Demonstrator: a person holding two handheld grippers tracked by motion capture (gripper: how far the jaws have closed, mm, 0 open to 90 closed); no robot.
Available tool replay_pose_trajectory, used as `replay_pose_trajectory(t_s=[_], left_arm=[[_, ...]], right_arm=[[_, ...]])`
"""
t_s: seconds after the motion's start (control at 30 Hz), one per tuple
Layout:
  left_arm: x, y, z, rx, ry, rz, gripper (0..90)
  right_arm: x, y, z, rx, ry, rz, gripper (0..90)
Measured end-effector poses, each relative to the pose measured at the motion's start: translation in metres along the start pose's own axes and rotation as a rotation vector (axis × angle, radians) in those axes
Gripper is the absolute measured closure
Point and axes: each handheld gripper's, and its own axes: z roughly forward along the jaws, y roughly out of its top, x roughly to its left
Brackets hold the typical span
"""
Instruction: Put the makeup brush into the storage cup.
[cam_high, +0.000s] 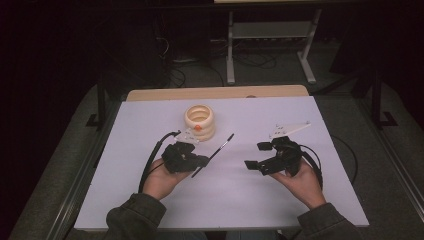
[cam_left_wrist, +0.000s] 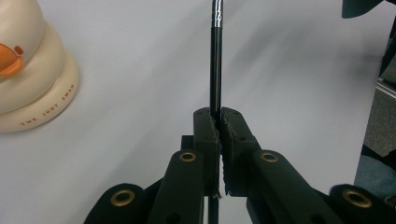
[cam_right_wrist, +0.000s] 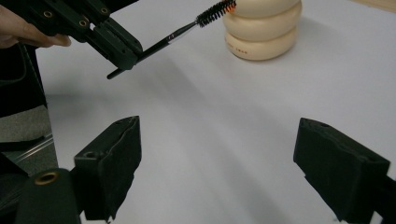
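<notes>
Left gripper (cam_left_wrist: 219, 122): jaws clamped on the thin black spoolie brush with bristled tip (cam_right_wrist: 187, 30), low on its handle.
Right gripper (cam_right_wrist: 217, 161): jaws wide apart, nothing between them.
Brush, handling: judged light, stiff, slick; bristles soft. Take it mid-handle, never the bristles.
Brush, place: above the white table (cam_high: 150, 200), tip near the cream ringed ceramic holder (cam_high: 200, 121).
</notes>
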Motion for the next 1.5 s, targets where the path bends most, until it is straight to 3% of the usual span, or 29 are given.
replay_pose_trajectory(t_s=[0.03,0.77,1.13,1.23,1.5], left_arm=[[-0.001,-0.001,0.000,-0.016,-0.003,-0.014,85.7],[-0.008,-0.024,-0.015,-0.112,-0.006,0.037,85.7],[-0.010,-0.030,-0.015,-0.150,-0.002,0.044,85.7],[-0.011,-0.030,-0.015,-0.166,-0.006,0.045,85.7],[-0.014,-0.030,-0.013,-0.170,-0.006,0.071,85.7]], right_arm=[[0.001,0.003,0.002,0.002,0.007,-0.002,14.3],[0.016,0.027,0.031,0.015,0.116,-0.021,15.6],[0.023,0.036,0.045,0.007,0.182,-0.030,25.1],[0.024,0.039,0.051,0.012,0.227,-0.018,32.4],[0.024,0.042,0.059,0.016,0.289,-0.018,47.9]])
